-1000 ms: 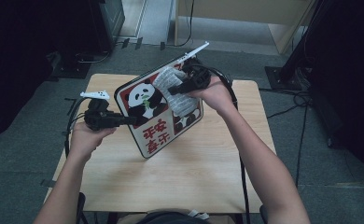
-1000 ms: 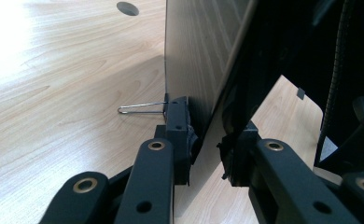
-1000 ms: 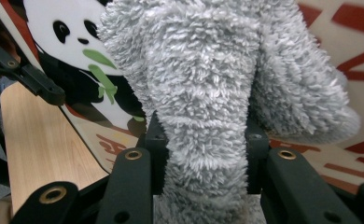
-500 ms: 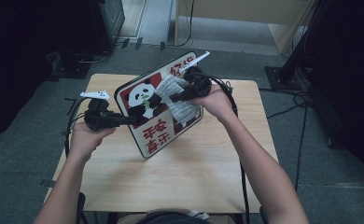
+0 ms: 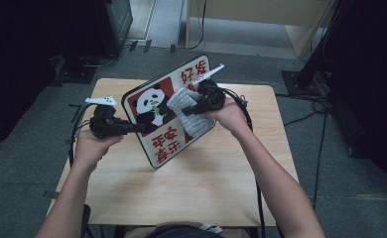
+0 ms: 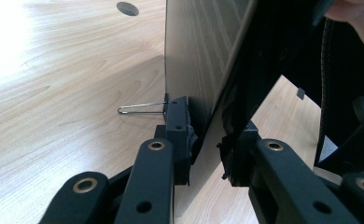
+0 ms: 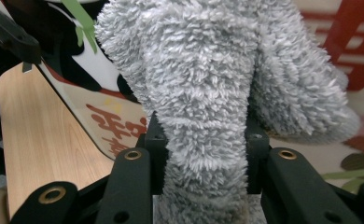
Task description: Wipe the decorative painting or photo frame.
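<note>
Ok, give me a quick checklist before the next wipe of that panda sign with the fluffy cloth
1. Left gripper clamped on the edge of the rectangular panda-print sign board: ok.
2. Right gripper shut on the fluffy grey cloth: ok.
3. Cloth lying against the board's printed face: ok.
4. Board tilted up off the light wooden table, lower corner resting on it: cannot tell if it touches.
5. Wire stand behind the board out of the cloth's way: ok.

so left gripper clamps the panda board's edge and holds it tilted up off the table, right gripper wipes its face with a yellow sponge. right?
Not quite: the right gripper holds a fluffy grey cloth, not a yellow sponge, as the right gripper view shows. The rest stands: the left gripper clamps the panda board by its edge, tilted up off the table.
</note>
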Demonstrator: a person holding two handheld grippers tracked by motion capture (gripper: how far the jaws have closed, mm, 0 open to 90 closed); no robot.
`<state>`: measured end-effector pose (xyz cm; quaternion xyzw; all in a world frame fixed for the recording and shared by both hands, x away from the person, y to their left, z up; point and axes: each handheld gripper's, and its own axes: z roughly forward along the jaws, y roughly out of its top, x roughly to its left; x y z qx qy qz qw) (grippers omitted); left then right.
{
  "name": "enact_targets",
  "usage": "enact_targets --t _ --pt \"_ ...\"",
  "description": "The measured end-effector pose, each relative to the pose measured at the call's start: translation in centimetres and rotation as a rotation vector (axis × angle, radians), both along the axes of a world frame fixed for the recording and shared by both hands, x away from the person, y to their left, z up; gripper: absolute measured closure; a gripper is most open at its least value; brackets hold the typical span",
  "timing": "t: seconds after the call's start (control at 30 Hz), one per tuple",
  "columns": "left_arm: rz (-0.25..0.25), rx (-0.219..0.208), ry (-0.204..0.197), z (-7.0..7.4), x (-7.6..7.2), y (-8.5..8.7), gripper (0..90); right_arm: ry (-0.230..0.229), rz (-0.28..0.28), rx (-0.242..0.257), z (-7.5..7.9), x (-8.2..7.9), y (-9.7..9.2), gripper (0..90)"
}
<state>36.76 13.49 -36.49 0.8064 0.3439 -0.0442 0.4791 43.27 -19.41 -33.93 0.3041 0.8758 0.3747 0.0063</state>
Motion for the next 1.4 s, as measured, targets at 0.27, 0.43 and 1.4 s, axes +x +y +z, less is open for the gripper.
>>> enact_targets --t 0.27,0.43,1.4 --pt "0.001 0.000 0.000 0.0 0.0 0.0 75.9 0.019 -0.001 0.004 -1.9 -0.4 -0.3 65.1" --pt "0.000 0.001 0.000 0.0 0.0 0.0 75.8 0.022 -0.001 0.003 -2.6 -0.5 -0.5 65.1" --pt "-0.002 -0.002 -0.001 0.0 -0.1 -0.1 75.7 0.075 -0.012 -0.011 -8.2 -1.5 -1.3 64.4"
